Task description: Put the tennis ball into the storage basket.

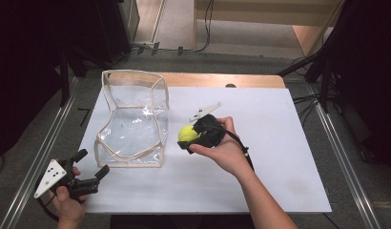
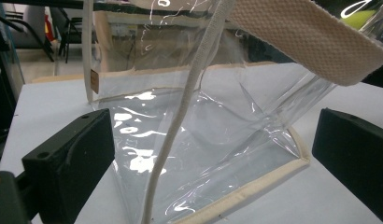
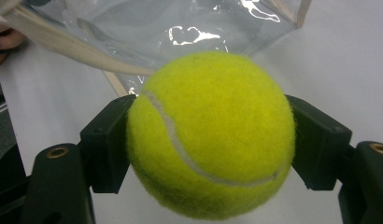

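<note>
White sheet (image 1: 279, 157) covers the table, wood edge (image 1: 222, 79) showing at the far side, grey floor and dark racks around it.

Right gripper (image 1: 188, 138) is clamped on the ball (image 1: 188, 133). From my right gripper view both jaws press the ball's flanks, yellow felt bulging past the pads (image 3: 110, 144), seam curving across the front. Ball is off the sheet, carried mid-table, just right of the bag (image 1: 131, 119). Gripper points left toward the bag, hand (image 1: 222, 148) wrapped around the body, grey plate (image 1: 205, 111) on top, cable (image 1: 241, 148) trailing back along the forearm.

Left gripper (image 1: 91, 164) is released: jaws stand wide apart, nothing between the pads. It sits at the near left corner of the sheet, just off the bag's near left corner, not touching it as far as I can tell. Left hand (image 1: 67, 202) holds it from below, white plate (image 1: 48, 177) with dots facing up.

Bag is clear plastic with beige trim, standing open on the left half of the sheet, mouth facing up, walls sagging inward at the middle. Left gripper view looks straight at its near corner; a beige strap (image 2: 306, 37) crosses top right and a thin cord (image 2: 180, 126) runs down the front. Bag looks empty from the high view.
</note>
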A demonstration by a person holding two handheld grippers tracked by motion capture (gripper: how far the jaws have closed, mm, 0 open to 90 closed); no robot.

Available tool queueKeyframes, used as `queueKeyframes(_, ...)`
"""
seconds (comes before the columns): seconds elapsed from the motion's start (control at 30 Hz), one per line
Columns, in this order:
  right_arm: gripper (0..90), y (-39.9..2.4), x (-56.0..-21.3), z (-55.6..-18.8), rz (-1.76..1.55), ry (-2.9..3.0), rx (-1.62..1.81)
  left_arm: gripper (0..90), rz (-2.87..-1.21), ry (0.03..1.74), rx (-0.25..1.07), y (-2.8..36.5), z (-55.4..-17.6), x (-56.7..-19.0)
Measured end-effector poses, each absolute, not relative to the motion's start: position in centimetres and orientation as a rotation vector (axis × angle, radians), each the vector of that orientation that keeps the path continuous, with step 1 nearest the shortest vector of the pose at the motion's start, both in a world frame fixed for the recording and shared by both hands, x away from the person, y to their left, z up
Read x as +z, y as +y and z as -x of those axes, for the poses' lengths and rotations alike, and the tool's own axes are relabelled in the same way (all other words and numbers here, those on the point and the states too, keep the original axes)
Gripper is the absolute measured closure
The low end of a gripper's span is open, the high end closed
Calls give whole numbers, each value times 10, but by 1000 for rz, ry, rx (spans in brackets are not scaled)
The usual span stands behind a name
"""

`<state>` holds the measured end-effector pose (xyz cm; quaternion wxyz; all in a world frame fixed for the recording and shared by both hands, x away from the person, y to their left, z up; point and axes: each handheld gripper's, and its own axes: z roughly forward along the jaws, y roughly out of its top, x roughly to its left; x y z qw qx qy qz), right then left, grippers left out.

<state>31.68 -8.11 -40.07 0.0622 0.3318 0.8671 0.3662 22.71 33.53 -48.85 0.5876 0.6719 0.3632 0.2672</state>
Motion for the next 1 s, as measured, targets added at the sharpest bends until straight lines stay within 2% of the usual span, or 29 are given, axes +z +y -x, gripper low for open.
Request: queueKeyframes(1.0, 229, -67, -363, -325, -933, 2628, 1117, 0, -1560, 849, 621, 336, -227, -489)
